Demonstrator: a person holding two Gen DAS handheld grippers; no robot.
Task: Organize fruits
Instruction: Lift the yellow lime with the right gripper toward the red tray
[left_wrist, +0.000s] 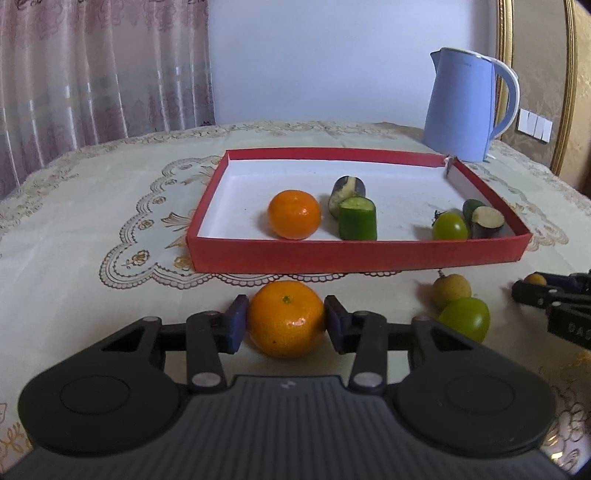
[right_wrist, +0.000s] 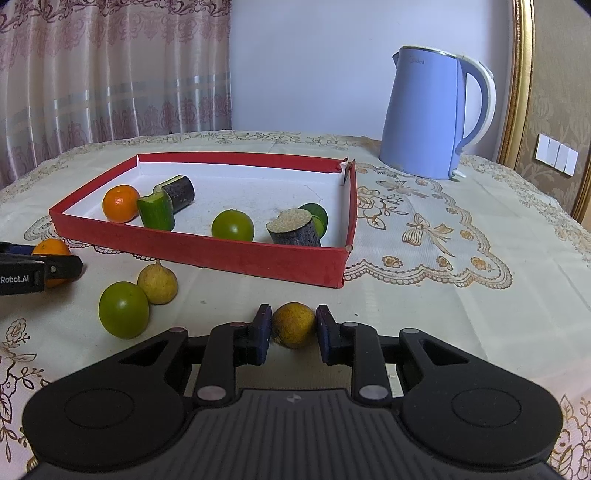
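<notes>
Gripping an orange mandarin (left_wrist: 286, 318) between its two blue pads (left_wrist: 236, 325), the left gripper (left_wrist: 286, 321) sits low over the tabletop (left_wrist: 74, 229), with the fruit resting on the embroidered cloth just in front of the red tray (left_wrist: 354, 254). No earlier picture is given, so only the clamp itself can be told: both pads press on the mandarin's sides.

The right gripper (right_wrist: 293, 326) is clenched on a small yellow-brown fruit (right_wrist: 293, 325), which also sits on the cloth, near the tray's closest corner.

From the right wrist view, a green lime (right_wrist: 123, 309) lies at about 9 o'clock from that gripper, touching a second yellow-brown fruit (right_wrist: 158, 283) just behind it. Farther toward 10 o'clock, the left gripper's black finger partly covers the held mandarin.

Inside the tray, seen from the left wrist, a second mandarin (left_wrist: 294, 214) lies toward 12 o'clock of the left gripper. Just beside it at 3 o'clock stands a cucumber piece (left_wrist: 357, 218), with an eggplant piece (left_wrist: 349, 190) touching it from behind. At about 1 o'clock, near the tray's right wall, a green fruit (left_wrist: 450, 226) sits beside another eggplant piece (left_wrist: 487, 221) and a second cucumber piece (left_wrist: 471, 208) behind it.

A pale blue kettle (left_wrist: 463, 107) stands on the tabletop beyond the tray's far right corner, at roughly 1 o'clock. A pink curtain (left_wrist: 103, 74) hangs behind the tabletop at 11 o'clock.
</notes>
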